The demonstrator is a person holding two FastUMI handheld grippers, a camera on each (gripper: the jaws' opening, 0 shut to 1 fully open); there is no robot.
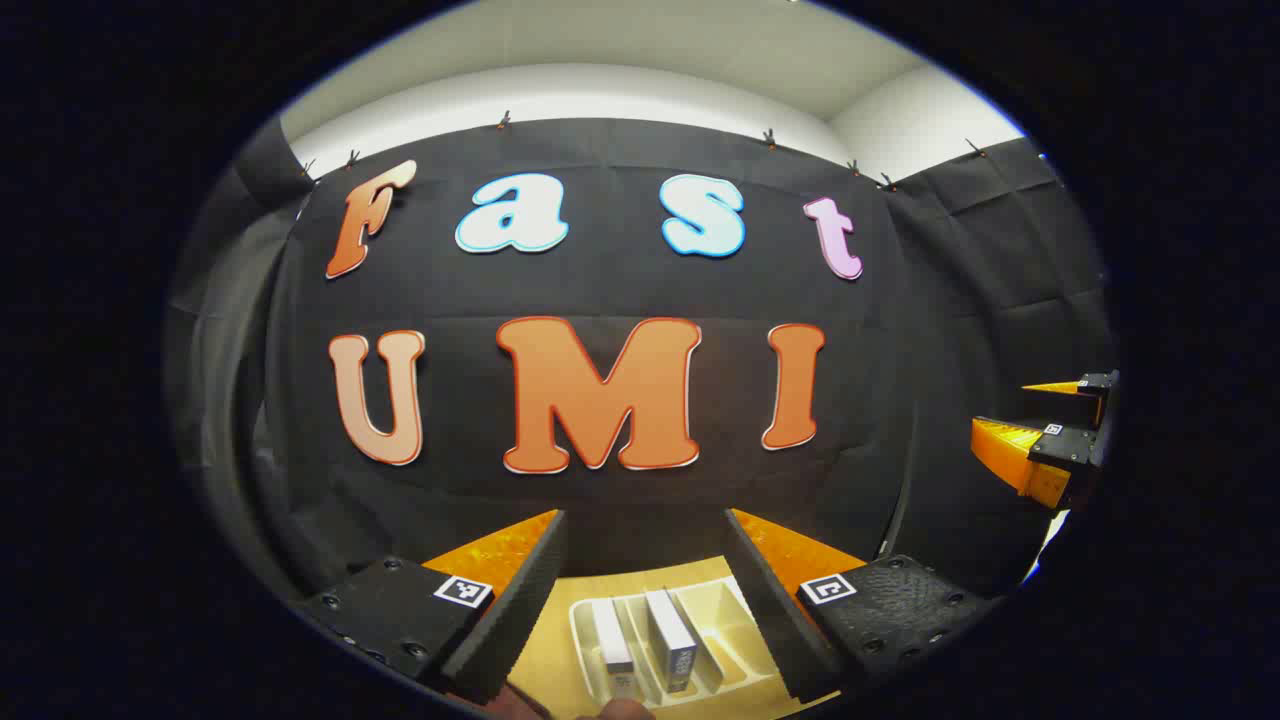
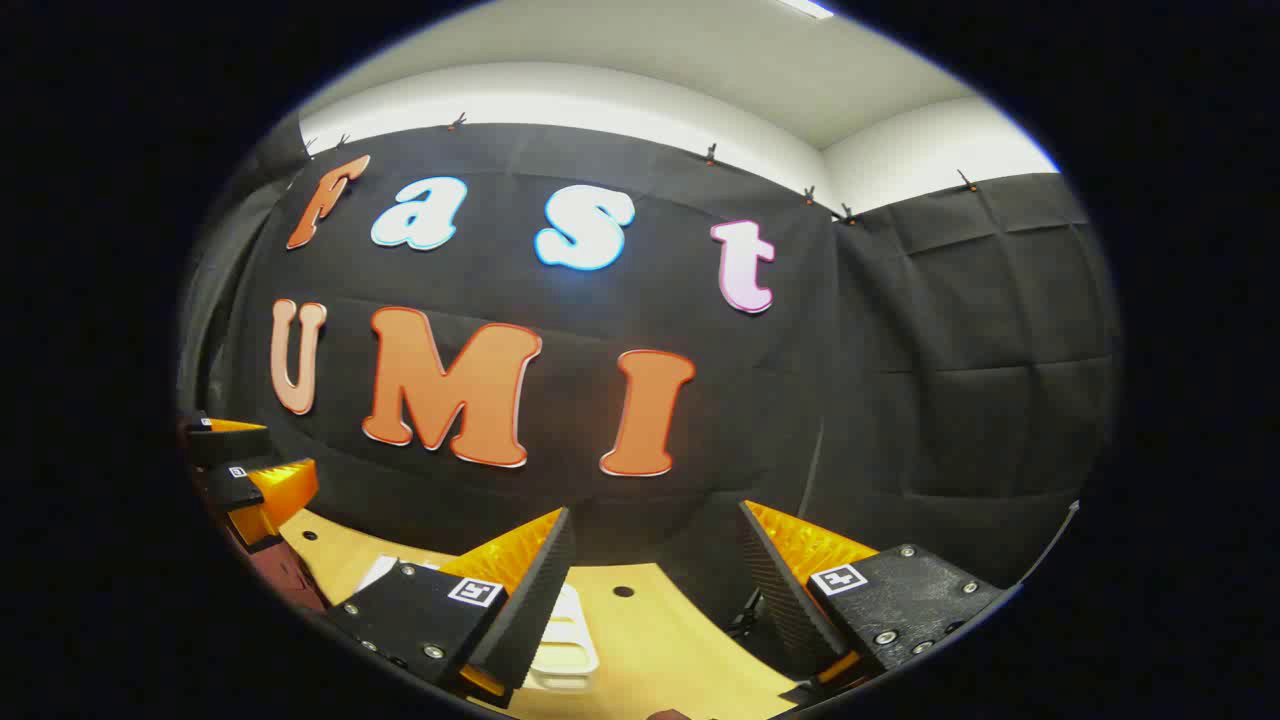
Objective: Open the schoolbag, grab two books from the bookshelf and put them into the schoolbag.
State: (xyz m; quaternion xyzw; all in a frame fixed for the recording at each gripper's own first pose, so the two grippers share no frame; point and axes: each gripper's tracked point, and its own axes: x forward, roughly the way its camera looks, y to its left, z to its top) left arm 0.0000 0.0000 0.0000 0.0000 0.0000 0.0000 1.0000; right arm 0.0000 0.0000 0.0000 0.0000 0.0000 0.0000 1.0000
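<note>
In the left gripper view a white slotted bookshelf rack (image 1: pixel 738 618) sits on a pale wooden table (image 1: pixel 545 655), low between my fingers. Two books stand upright in it: a white one (image 1: pixel 612 645) and a grey-spined one (image 1: pixel 672 640). My left gripper (image 1: pixel 645 515) is open and raised above the rack, holding nothing. The right gripper (image 1: pixel 1030 415) shows at the far right edge, fingers apart. In the right gripper view my right gripper (image 2: pixel 655 510) is open and empty over the table (image 2: pixel 660 640). Part of the white rack (image 2: pixel 565 640) peeks out behind its left finger.
The booth's black cloth wall stands close behind the table in both views. The left gripper (image 2: pixel 260 452) appears at the left edge of the right gripper view, with a dark red thing (image 2: pixel 285 578) below it that I cannot identify. Small holes dot the tabletop.
</note>
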